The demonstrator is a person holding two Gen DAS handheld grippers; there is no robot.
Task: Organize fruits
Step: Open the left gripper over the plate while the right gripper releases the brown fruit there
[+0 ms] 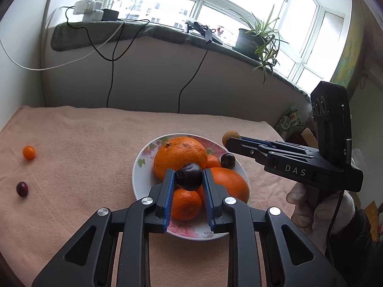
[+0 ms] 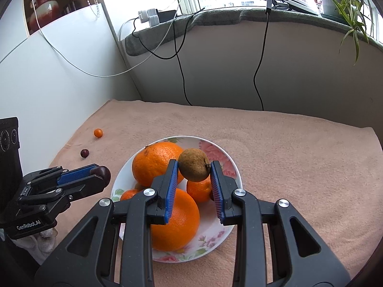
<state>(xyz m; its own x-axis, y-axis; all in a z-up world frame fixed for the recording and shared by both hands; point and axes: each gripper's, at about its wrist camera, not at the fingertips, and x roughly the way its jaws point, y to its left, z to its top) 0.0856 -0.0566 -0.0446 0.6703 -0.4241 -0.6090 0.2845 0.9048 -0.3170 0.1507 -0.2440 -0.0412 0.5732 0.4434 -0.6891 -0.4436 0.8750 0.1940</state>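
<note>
- a small orange fruit (image 1: 29,152), like a kumquat, is seen on the pink towel (image 1: 83,143) far to the left of the left gripper (image 1: 188,176), and a dark red grape-like fruit (image 1: 22,189) lies nearer on the same side, well apart from the first.
- a dark purple-brown fruit (image 1: 189,176) is clamped between the blue pads of the left gripper; the jaws are closed on it as far as it allows, and it is carried above the flowered plate (image 1: 141,165).
- straight beyond and below those fingertips, a large orange (image 1: 179,157) is seen in the plate, with a second large orange (image 1: 231,184) to the right of the jaws and a small mandarin (image 1: 185,204) beneath them.
- a small dark round fruit (image 1: 228,160) rests at the plate's right edge, beside a partly hidden mandarin (image 1: 213,161).
- in the right wrist view, the left gripper is seen at the left, its dark fruit just beside the plate's left rim.
- a brown round fruit (image 2: 194,165), like a longan, is pinched between the pads of the right gripper (image 2: 194,167); the jaws are closed against its sides, and it is held above the plate's middle.
- the right gripper is held by a white-gloved hand (image 1: 318,208), to the right of the left gripper.
- a potted spider plant (image 1: 258,38) stands on the windowsill, far ahead and to the right.
</note>
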